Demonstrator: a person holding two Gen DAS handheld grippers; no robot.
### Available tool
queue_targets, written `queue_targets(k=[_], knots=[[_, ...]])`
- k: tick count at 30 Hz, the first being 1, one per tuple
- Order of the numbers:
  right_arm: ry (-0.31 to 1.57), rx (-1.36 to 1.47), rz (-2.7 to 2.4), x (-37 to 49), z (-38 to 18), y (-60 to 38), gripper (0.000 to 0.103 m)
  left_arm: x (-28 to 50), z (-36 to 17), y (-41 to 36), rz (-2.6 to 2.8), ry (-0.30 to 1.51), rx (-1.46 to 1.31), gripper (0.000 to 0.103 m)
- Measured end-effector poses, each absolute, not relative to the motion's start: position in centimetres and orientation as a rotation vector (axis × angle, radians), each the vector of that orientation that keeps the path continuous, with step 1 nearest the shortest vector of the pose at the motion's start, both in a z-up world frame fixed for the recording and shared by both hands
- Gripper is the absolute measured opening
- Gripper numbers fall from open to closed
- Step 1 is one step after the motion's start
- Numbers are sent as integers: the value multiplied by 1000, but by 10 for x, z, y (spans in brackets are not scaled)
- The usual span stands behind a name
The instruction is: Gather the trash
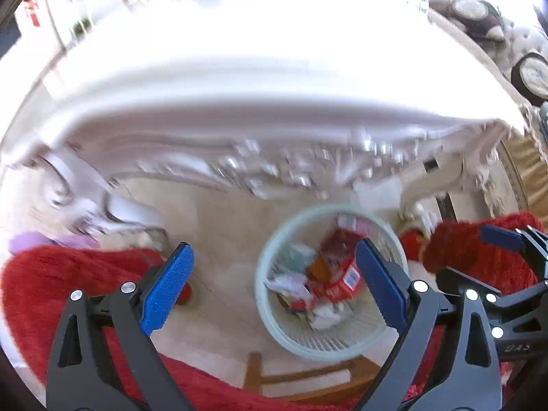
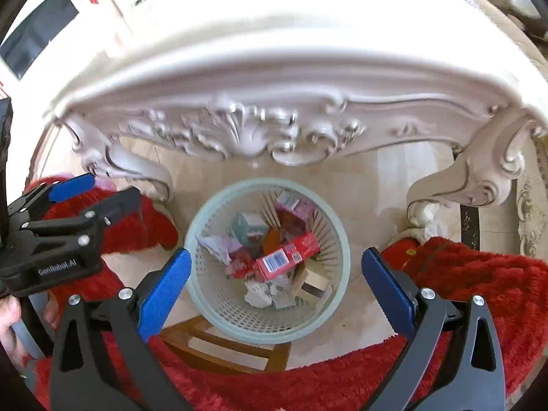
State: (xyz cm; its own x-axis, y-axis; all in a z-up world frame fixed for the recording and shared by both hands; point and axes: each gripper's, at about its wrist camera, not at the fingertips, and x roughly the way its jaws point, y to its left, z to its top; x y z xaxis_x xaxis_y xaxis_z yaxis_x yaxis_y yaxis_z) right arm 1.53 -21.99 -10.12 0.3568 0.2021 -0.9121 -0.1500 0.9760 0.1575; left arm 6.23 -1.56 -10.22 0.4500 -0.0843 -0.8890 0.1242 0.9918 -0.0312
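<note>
where trash lies, basket point(image 2: 337, 239) beneath table point(image 2: 274, 78)

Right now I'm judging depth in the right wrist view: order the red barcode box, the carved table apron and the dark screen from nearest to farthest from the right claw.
1. Red barcode box, in the basket below the right claw.
2. Carved table apron, beyond the basket.
3. Dark screen, far upper left.
</note>
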Motion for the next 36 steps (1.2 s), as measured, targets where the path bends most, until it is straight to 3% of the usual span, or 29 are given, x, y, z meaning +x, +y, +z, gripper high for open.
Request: queue_targets(k=[11,36], knots=[[1016,9,146,-2,-39,-223,95,45,-24,-14,-130,964,-38,93],[975,-16,130,-16,-24,-218,95,7,10,-28,-108,877,21,93]])
